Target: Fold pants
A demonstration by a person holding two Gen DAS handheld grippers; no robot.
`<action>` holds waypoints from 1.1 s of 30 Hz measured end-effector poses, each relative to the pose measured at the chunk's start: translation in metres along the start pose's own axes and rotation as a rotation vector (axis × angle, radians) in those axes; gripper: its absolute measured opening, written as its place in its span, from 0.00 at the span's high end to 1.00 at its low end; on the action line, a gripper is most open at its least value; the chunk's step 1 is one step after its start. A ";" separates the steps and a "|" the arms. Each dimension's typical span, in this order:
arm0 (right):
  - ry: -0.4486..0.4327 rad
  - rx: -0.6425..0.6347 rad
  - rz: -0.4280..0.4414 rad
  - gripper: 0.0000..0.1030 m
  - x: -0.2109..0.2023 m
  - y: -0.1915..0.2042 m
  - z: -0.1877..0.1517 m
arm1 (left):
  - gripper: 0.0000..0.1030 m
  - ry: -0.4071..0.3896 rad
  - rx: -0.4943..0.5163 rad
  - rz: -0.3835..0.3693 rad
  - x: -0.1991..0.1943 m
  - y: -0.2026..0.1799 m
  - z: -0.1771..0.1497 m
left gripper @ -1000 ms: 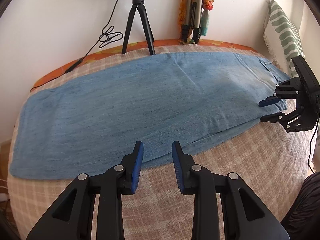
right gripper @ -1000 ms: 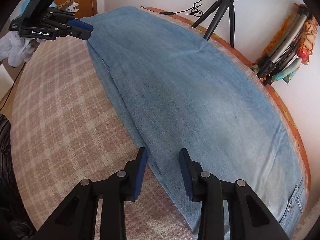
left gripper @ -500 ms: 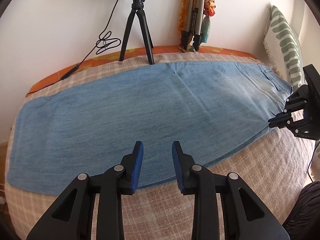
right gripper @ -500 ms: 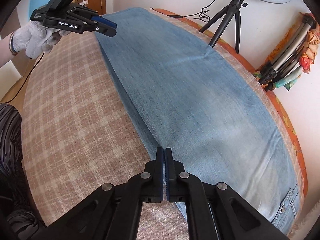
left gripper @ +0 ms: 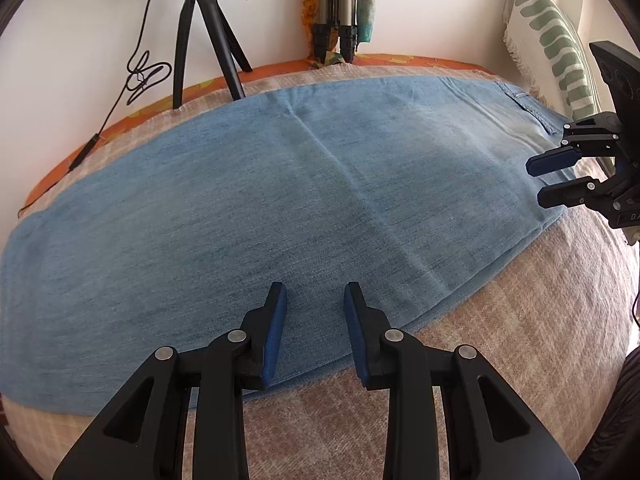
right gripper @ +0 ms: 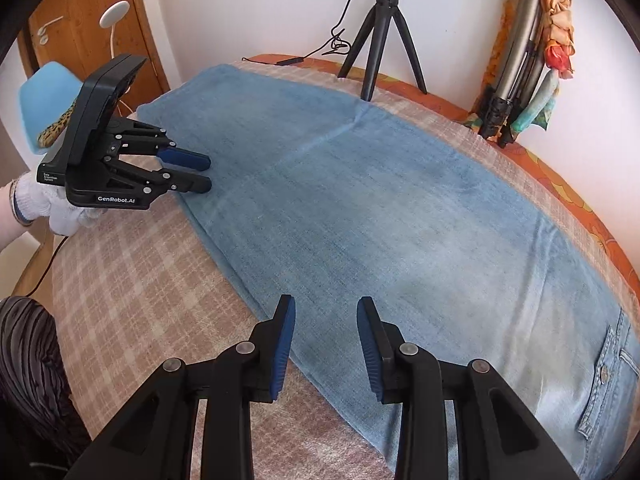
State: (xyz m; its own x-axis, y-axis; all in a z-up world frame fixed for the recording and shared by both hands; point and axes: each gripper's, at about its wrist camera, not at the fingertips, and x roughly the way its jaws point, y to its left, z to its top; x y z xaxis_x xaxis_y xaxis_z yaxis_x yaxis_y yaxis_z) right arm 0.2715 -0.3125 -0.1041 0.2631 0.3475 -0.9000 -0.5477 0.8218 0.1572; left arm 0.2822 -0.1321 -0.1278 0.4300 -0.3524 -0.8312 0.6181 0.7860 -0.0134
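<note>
Light blue jeans (left gripper: 280,200) lie flat along the bed, folded lengthwise, waistband and back pocket (right gripper: 604,384) at the right end, leg hems at the left. My left gripper (left gripper: 314,300) is open and empty, its fingers over the jeans' near edge around the middle of the legs; it also shows in the right wrist view (right gripper: 198,174). My right gripper (right gripper: 326,316) is open and empty over the near edge by the seat; in the left wrist view (left gripper: 540,180) it hovers at the waist end.
The bed has a beige checked cover (left gripper: 540,320) over an orange sheet (right gripper: 580,196). A black tripod (left gripper: 200,40) and folded stands (right gripper: 516,64) are against the back wall. A striped pillow (left gripper: 552,40) leans at the right. A blue chair (right gripper: 44,96) is at the left.
My right gripper shut half a second ago and has opened again. Both grippers have moved forward over the jeans' near edge. The jeans lie as before.
</note>
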 end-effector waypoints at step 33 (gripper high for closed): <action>-0.096 -0.110 0.033 0.33 0.014 0.136 0.201 | 0.42 -0.185 -1.108 0.093 -0.122 0.348 -0.174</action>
State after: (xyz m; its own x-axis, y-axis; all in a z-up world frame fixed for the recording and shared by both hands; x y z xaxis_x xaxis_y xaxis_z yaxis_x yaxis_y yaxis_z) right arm 0.3599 -0.1048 -0.0141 0.3159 0.4193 -0.8511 -0.6396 0.7567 0.1354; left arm 0.3302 0.2723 -0.1278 0.5917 -0.2663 -0.7609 -0.3070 0.7983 -0.5181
